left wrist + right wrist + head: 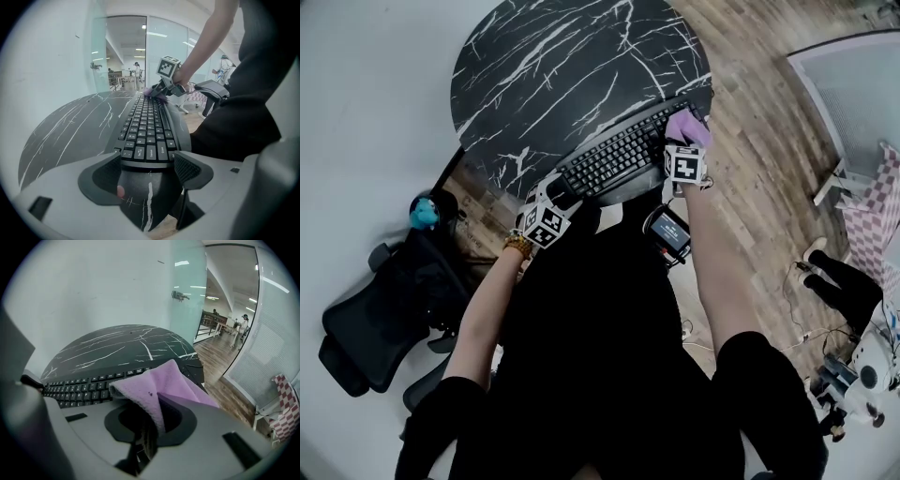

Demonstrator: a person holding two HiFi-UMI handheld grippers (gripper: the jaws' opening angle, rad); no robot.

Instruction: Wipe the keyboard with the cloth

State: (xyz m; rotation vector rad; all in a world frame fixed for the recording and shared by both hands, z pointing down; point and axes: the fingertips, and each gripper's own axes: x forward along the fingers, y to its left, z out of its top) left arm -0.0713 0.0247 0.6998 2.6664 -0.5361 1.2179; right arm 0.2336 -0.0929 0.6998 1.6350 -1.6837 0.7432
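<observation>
A black keyboard (614, 159) lies along the near edge of the round black marble table (544, 66). My right gripper (682, 139) is at the keyboard's right end, shut on a folded purple cloth (687, 126) that rests on the keys. In the right gripper view the cloth (150, 385) bulges out of the gripper (150, 416) over the keyboard (79, 387). My left gripper (558, 195) is at the keyboard's left end. In its own view the gripper (147, 164) has its jaws spread wide, with the keyboard's (147, 126) end at their tips. The right gripper (164, 86) shows at the far end.
A black office chair (384, 300) stands on the left, beside the table. A small dark device (668, 232) sits below the keyboard's near edge. Wooden floor (759, 169) runs to the right, with a white panel (862, 84) and a checkered seat (877, 225) beyond.
</observation>
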